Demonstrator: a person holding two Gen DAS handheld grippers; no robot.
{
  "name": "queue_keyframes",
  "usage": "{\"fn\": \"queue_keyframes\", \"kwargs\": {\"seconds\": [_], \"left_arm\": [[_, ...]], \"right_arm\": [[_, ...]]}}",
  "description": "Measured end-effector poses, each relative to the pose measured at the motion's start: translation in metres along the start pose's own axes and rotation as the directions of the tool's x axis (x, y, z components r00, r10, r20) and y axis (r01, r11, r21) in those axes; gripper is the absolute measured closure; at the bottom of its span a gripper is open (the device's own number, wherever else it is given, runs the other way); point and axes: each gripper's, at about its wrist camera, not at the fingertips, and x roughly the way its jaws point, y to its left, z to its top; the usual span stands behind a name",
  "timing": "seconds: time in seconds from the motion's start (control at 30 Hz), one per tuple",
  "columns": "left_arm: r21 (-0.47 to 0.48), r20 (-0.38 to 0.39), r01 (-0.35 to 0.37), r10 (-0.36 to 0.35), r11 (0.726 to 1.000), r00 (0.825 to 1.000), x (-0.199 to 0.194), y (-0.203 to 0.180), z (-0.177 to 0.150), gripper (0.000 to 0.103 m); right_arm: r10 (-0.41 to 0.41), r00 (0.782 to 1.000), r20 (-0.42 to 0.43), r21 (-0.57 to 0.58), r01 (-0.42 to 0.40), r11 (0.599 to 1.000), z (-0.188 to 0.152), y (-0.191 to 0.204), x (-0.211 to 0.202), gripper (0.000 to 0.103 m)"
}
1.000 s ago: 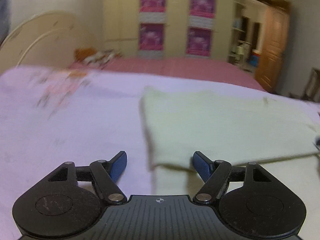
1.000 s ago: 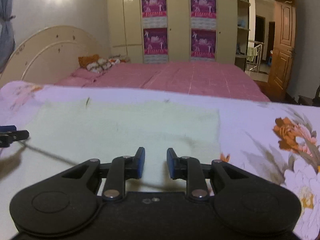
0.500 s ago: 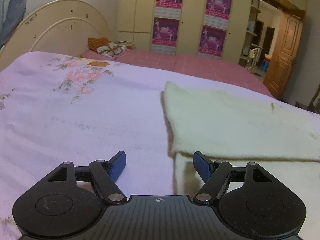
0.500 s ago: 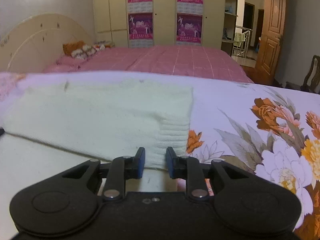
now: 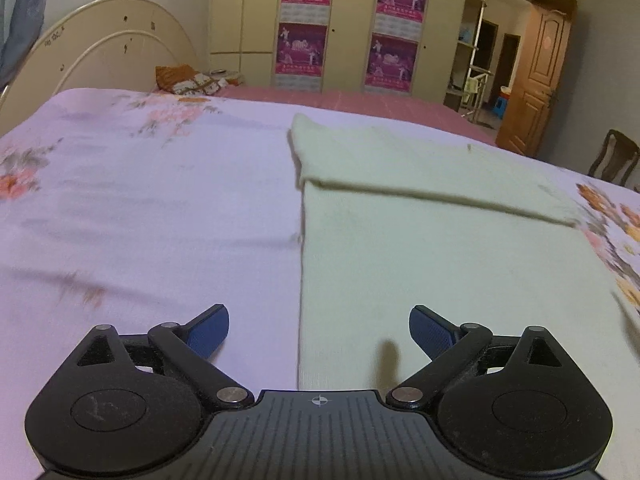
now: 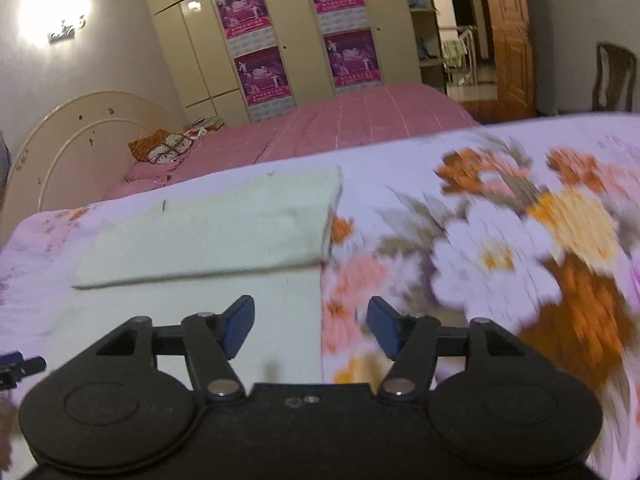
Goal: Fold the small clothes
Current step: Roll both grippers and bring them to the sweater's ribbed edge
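A pale cream garment (image 5: 440, 248) lies flat on the floral bedsheet (image 5: 140, 200), its far part folded over toward me in a band (image 5: 400, 164). My left gripper (image 5: 319, 330) is open and empty, raised over the garment's left edge. In the right wrist view the same garment (image 6: 224, 232) shows with its folded band ending at the right edge. My right gripper (image 6: 310, 324) is open and empty above that right edge. The tip of the left gripper (image 6: 16, 366) shows at the far left.
The lilac flowered sheet (image 6: 500, 240) covers the bed around the garment. Behind it lie a pink bed (image 5: 360, 100), a cream headboard (image 5: 108, 52), a wardrobe with posters (image 5: 348, 24), a wooden door (image 5: 536, 80) and a chair (image 5: 612, 160).
My right gripper has opened from nearly shut and let the folded edge go. Both grippers have pulled back and risen, so more of the garment shows. The right view is tilted and blurred.
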Motion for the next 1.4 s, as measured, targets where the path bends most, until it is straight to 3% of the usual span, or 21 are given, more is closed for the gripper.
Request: {"fn": "queue_keyframes", "kwargs": {"seconds": [0.1,0.2,0.33,0.47,0.63,0.7,0.83,0.93,0.97,1.13,1.2,1.27,1.3,1.33,1.4], "left_arm": [[0.005,-0.018,0.042,-0.042,0.999,0.999,-0.027,0.004,-0.016,0.007],[-0.005,-0.046,0.076,-0.076,0.997,0.996,-0.052,0.009,-0.032,0.025],[-0.044,-0.086,0.113,-0.117,0.993,0.989,-0.078,0.015,-0.058,0.025],[-0.159,-0.12,0.178,-0.198,0.971,0.973,-0.098,0.025,-0.085,0.03],[-0.282,-0.098,0.242,-0.279,0.928,0.955,-0.118,0.036,-0.118,0.032],[-0.333,-0.082,0.262,-0.305,0.906,0.949,-0.121,0.041,-0.125,0.032],[-0.448,-0.041,0.311,-0.367,0.838,0.929,-0.123,0.053,-0.14,0.033],[-0.521,-0.013,0.363,-0.432,0.773,0.902,-0.117,0.058,-0.146,0.033],[-0.526,-0.009,0.371,-0.441,0.765,0.897,-0.115,0.056,-0.149,0.033],[-0.541,0.006,0.388,-0.458,0.746,0.889,-0.104,0.053,-0.149,0.033],[-0.535,0.004,0.382,-0.45,0.754,0.893,-0.103,0.05,-0.147,0.036],[-0.522,-0.018,0.358,-0.43,0.774,0.903,-0.101,0.048,-0.148,0.057],[-0.515,-0.024,0.349,-0.42,0.783,0.907,-0.1,0.048,-0.147,0.06],[-0.509,-0.029,0.342,-0.413,0.79,0.91,-0.099,0.048,-0.145,0.065],[-0.479,-0.053,0.312,-0.382,0.82,0.923,-0.099,0.049,-0.142,0.083]], "right_arm": [[0.038,0.999,-0.028,0.073,-0.036,0.997,-0.019,-0.013,-0.023,0.041],[0.077,0.996,-0.054,0.13,-0.07,0.989,-0.038,-0.023,-0.045,0.041],[0.133,0.987,-0.091,0.196,-0.113,0.974,-0.068,-0.038,-0.074,0.042],[0.154,0.98,-0.128,0.235,-0.121,0.964,-0.104,-0.045,-0.098,0.042],[0.217,0.963,-0.159,0.329,-0.156,0.931,-0.141,-0.05,-0.118,0.044],[0.272,0.947,-0.169,0.37,-0.195,0.908,-0.153,-0.051,-0.122,0.048],[0.358,0.918,-0.171,0.45,-0.25,0.857,-0.171,-0.049,-0.125,0.054],[0.414,0.897,-0.157,0.52,-0.281,0.806,-0.178,-0.049,-0.12,0.061],[0.424,0.893,-0.152,0.533,-0.287,0.796,-0.179,-0.049,-0.118,0.062],[0.458,0.882,-0.112,0.593,-0.31,0.743,-0.177,-0.055,-0.102,0.068],[0.475,0.874,-0.1,0.611,-0.323,0.723,-0.176,-0.056,-0.096,0.068],[0.479,0.871,-0.106,0.61,-0.323,0.723,-0.174,-0.054,-0.092,0.071],[0.479,0.871,-0.112,0.606,-0.322,0.728,-0.173,-0.053,-0.09,0.074],[0.479,0.87,-0.117,0.602,-0.321,0.731,-0.174,-0.052,-0.09,0.079],[0.463,0.875,-0.144,0.586,-0.301,0.752,-0.174,-0.049,-0.088,0.093]]}}
